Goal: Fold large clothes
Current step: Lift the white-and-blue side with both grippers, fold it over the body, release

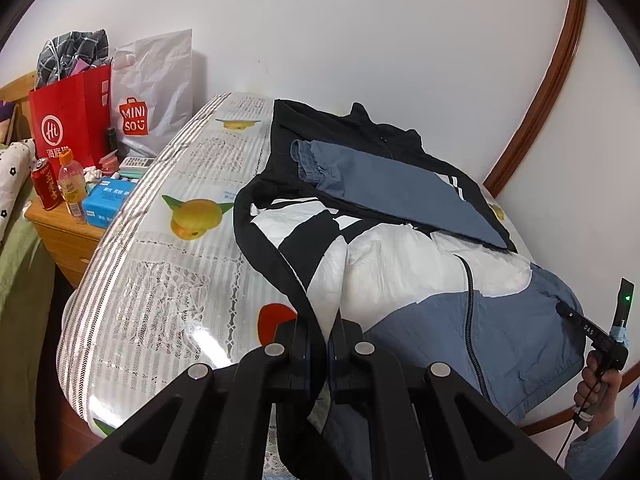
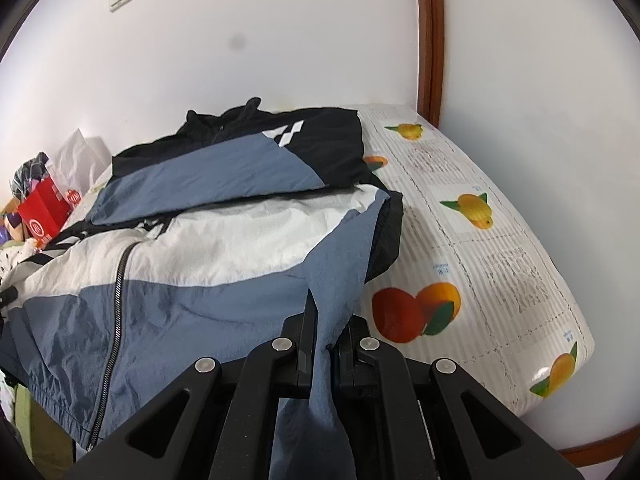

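Observation:
A large blue, white and black zip jacket (image 1: 400, 264) lies on a table with a fruit-print cover (image 1: 168, 248). One blue sleeve (image 1: 384, 188) is folded across its chest. My left gripper (image 1: 326, 344) is shut on the jacket's black edge at the near left side. In the right wrist view the same jacket (image 2: 200, 248) spreads to the left, and my right gripper (image 2: 324, 344) is shut on its blue hem at the near right corner. The right gripper also shows at the far right of the left wrist view (image 1: 596, 340), held by a hand.
A wooden bedside cabinet (image 1: 64, 236) left of the table holds a red paper bag (image 1: 68, 120), a white Miniso bag (image 1: 156, 92), a can, a bottle and a blue tissue pack. A white wall and brown wooden trim (image 2: 430, 40) stand behind. The table cover (image 2: 480, 240) lies bare right of the jacket.

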A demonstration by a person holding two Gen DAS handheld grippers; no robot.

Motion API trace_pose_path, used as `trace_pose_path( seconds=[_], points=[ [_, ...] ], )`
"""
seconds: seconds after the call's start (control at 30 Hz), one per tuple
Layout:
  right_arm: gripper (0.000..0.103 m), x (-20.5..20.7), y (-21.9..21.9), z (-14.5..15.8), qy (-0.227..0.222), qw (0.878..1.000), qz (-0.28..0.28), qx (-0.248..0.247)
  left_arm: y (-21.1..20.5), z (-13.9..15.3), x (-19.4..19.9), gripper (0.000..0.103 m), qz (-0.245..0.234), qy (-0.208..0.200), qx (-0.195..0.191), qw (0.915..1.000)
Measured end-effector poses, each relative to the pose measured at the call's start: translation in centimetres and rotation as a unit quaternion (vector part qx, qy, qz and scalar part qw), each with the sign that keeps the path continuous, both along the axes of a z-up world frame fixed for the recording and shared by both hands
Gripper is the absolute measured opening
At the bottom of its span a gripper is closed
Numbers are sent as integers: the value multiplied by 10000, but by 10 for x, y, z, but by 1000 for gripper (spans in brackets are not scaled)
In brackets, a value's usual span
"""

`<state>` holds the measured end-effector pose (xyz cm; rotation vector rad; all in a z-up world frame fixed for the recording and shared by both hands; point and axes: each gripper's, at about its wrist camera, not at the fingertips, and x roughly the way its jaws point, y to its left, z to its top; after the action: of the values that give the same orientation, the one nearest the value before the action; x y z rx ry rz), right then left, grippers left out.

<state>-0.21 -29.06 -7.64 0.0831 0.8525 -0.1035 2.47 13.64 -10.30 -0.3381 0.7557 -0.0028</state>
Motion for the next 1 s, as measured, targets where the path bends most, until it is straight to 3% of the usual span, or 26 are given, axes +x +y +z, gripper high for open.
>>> trace_pose_path(
  seconds=[0.4,0.7,1.0],
  points=[
    [5,28,6,24,-393,9990,211,104,9,23,20,6,-34,-441,-37,9990],
    [5,85,8,46,-706,9969,292,173,21,47,69,6,238,-690,35,9973],
    [5,146,-1,40,-728,9970,158,201,18,44,128,6,397,-550,229,9974]
  ],
)
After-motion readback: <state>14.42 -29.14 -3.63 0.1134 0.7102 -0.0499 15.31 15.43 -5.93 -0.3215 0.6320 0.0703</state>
